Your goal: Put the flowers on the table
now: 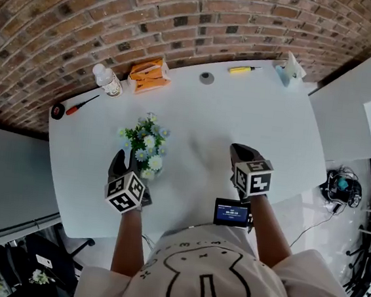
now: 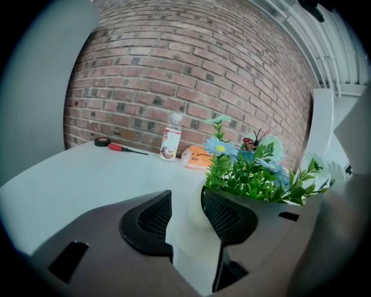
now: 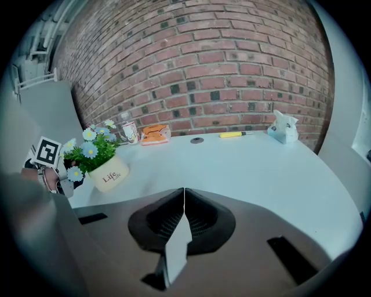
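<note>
A small white pot (image 3: 108, 172) of green leaves with blue and white flowers (image 1: 145, 143) stands upright on the white table (image 1: 254, 119), left of its middle. My left gripper (image 1: 126, 164) is at the pot's near side. In the left gripper view the pot (image 2: 195, 210) sits between the jaws of the left gripper (image 2: 185, 203); a gap shows at the left pad, so it is open. The flowers (image 2: 249, 168) rise over the right jaw. My right gripper (image 1: 241, 154) hovers right of the pot; in its own view the right gripper (image 3: 184, 192) is shut and empty.
Along the far edge lie a black tape roll (image 1: 58, 110), a red screwdriver (image 1: 83, 105), a small bottle (image 1: 107, 80), an orange packet (image 1: 147, 74), a round disc (image 1: 207, 78), a yellow tool (image 1: 243, 69) and a white-blue object (image 1: 289, 70). A small screen (image 1: 231, 212) sits at the near edge.
</note>
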Available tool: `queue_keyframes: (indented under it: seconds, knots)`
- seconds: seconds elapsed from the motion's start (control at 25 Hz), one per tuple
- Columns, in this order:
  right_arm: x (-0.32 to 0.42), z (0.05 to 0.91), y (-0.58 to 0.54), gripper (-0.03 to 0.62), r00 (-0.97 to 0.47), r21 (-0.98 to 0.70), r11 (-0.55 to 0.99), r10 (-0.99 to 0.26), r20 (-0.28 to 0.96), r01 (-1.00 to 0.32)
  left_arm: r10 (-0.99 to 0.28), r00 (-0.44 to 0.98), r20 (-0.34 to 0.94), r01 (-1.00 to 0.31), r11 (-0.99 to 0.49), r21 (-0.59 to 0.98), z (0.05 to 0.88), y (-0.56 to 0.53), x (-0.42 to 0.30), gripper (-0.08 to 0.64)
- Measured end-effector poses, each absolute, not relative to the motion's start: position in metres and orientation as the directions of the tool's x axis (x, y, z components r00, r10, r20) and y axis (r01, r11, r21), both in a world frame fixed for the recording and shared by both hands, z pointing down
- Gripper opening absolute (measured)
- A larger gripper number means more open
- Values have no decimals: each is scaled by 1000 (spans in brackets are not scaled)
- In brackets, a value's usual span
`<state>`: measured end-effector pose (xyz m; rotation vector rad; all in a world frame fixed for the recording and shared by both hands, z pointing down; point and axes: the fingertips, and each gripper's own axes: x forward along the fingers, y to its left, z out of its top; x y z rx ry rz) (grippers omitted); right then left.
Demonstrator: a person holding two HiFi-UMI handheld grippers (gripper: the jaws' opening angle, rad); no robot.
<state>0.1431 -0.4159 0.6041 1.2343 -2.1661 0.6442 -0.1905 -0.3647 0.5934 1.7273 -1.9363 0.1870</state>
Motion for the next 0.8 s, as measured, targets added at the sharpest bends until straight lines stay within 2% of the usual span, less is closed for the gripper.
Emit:
queue_keyframes:
  seconds: [0.8]
  knots:
    - [149,567,-409,17,-423,-117,449,-680,599,-886,-893,-90,442,-937,226,266,578,-336,-196,176]
